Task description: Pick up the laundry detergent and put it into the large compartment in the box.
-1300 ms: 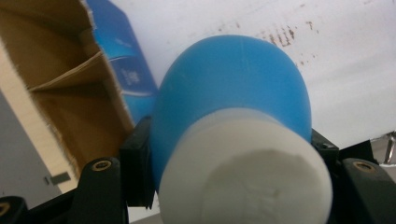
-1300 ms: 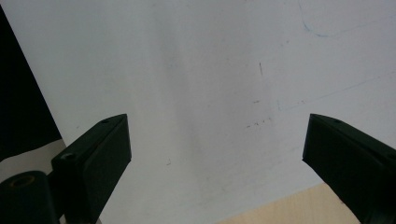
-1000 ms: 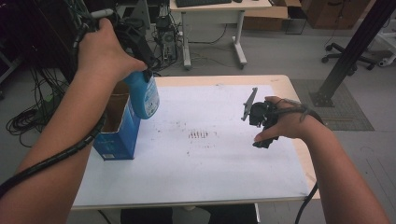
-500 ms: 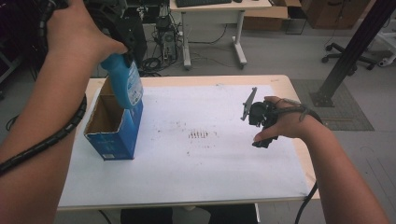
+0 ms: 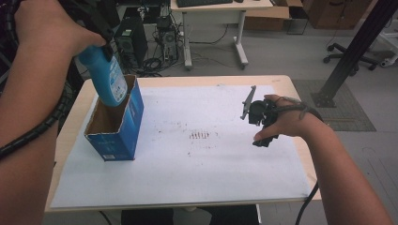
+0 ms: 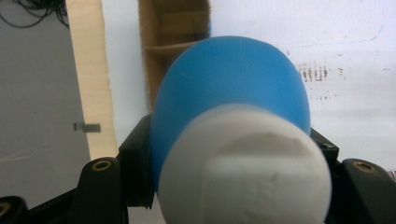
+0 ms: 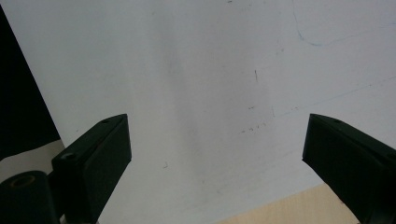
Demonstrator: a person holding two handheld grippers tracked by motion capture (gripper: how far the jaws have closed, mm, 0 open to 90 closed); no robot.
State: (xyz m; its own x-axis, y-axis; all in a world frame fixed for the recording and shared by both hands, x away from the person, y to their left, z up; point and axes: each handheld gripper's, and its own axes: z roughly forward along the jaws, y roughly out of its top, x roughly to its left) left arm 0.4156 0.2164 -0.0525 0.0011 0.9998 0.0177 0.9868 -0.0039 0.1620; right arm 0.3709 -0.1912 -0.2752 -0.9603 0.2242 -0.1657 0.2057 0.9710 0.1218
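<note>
The high view looks forward and down from above the person's side onto the wooden table (image 5: 300, 101) covered with a white paper sheet (image 5: 197, 178). The left gripper view looks steeply down, very close behind a blue plastic bottle with a white cap (image 6: 233, 102), onto the open blue cardboard box (image 6: 173, 42); both views share these. The right gripper view faces the sheet from nearby.
</note>
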